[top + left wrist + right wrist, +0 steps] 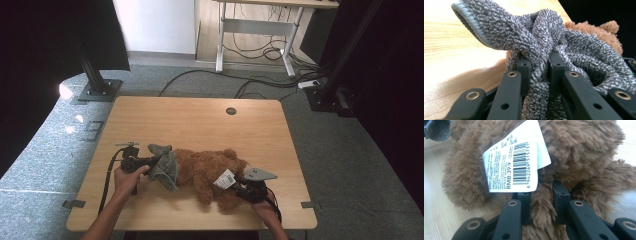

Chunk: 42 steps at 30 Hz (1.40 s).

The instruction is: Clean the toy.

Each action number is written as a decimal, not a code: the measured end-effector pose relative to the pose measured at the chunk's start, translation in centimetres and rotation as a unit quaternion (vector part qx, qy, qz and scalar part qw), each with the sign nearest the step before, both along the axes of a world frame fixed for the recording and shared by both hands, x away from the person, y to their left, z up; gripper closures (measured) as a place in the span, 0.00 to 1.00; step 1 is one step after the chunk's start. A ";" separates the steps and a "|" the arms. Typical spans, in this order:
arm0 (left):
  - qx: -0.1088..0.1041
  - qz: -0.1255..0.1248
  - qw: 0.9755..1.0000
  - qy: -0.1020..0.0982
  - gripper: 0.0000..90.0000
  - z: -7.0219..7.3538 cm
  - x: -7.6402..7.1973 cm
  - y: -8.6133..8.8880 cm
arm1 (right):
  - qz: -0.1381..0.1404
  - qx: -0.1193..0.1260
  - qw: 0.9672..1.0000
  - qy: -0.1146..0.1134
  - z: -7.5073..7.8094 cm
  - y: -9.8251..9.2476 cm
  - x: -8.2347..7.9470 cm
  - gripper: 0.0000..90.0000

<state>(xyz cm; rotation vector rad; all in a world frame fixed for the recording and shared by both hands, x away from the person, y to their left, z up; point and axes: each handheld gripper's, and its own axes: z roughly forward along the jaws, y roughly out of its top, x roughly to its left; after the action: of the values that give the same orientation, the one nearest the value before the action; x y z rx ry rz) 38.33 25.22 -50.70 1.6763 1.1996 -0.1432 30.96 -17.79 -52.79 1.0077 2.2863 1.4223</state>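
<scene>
Pale wooden table (200, 120) on grey carpet, cable hole (231, 111) near the far edge, black frame posts at both far corners, a desk with trailing cables beyond. Lying lengthwise across the near half of the tabletop: brown plush teddy bear (207, 172), one end wrapped in a grey knitted garment (167, 167), white price tag (225, 178) with barcode at the other end. Left gripper (152, 162), held in the left hand (127, 180) at the bear's left end, jaws nearly closed and pinching a bunched fold of the grey knit between the pads. Right gripper (240, 186), at the bear's right end just beside the tag, jaws likewise nearly closed, clamped on a tuft of brown fur.
</scene>
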 end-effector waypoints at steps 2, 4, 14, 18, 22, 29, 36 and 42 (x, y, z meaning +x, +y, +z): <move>-0.001 0.004 1.000 -0.011 0.84 0.8 -0.3 0.0 | -0.001 -0.002 1.000 -0.002 0.0 0.1 0.0 0.81; -0.005 0.002 1.000 -0.028 0.84 1.8 -0.6 -0.2 | 0.001 -0.004 1.000 -0.005 0.0 0.2 0.0 0.82; 0.008 -0.069 0.993 -0.095 0.84 8.2 -0.1 -6.9 | 0.012 -0.022 0.999 -0.032 0.0 1.9 0.5 0.81; 0.040 -0.088 0.992 -0.082 0.84 7.8 1.0 -10.0 | 0.018 -0.035 0.998 -0.045 -0.1 2.2 0.3 0.80; 0.060 -0.096 0.992 -0.056 0.84 5.7 1.4 -10.9 | 0.024 -0.031 0.998 -0.040 -0.2 1.8 0.2 0.78; 0.042 -0.087 0.994 -0.053 0.85 4.0 0.4 -10.0 | 0.021 -0.011 1.000 -0.020 0.0 1.3 0.3 0.53; 0.026 -0.093 0.993 -0.070 0.85 3.1 -2.0 -9.7 | 0.003 0.077 0.997 -0.002 2.3 -0.9 0.1 0.31; 0.020 -0.100 0.992 -0.078 0.86 2.7 -3.3 -9.6 | 0.019 0.060 0.998 0.031 2.2 1.2 1.5 0.17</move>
<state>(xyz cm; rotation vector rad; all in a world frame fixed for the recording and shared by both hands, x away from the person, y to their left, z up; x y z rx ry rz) 35.04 15.61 -47.97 1.8066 0.9222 -0.1106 32.46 -16.55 -50.64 1.0618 2.2989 1.5830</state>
